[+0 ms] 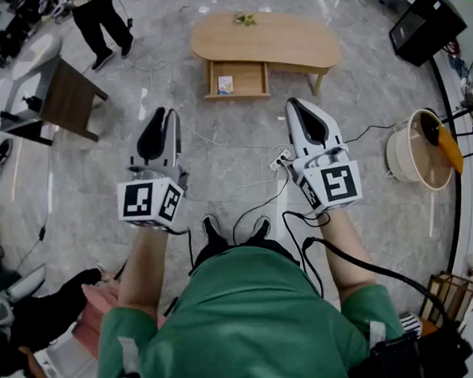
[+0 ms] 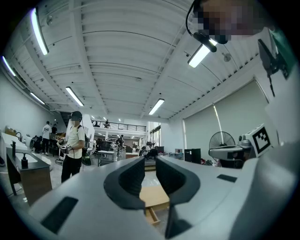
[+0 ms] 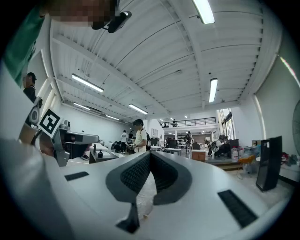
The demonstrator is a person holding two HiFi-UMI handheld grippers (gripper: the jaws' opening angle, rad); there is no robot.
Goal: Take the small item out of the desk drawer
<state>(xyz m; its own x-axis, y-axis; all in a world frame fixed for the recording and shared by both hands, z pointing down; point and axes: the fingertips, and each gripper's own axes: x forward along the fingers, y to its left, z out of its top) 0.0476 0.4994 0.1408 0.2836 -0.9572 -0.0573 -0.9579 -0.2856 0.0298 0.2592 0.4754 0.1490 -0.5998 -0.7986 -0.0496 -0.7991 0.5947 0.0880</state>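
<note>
This is a big, open work hall, like a lab or a workshop. The ceiling (image 2: 117, 56) is high and white, with long strip lights (image 3: 213, 89). The floor (image 1: 370, 88) is shiny grey stone, and a plug strip (image 1: 282, 157) with wires lies on it. A low wooden table (image 1: 266, 38) stands in the open. Far back are work desks (image 2: 110, 153), a person standing (image 2: 72, 140), a railed upper walkway (image 3: 187, 123) and a standing fan (image 2: 222, 140).

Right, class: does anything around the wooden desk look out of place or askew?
The drawer hangs pulled open under the desk, with a small item lying at its left side. Loose cables also trail across the floor.
</note>
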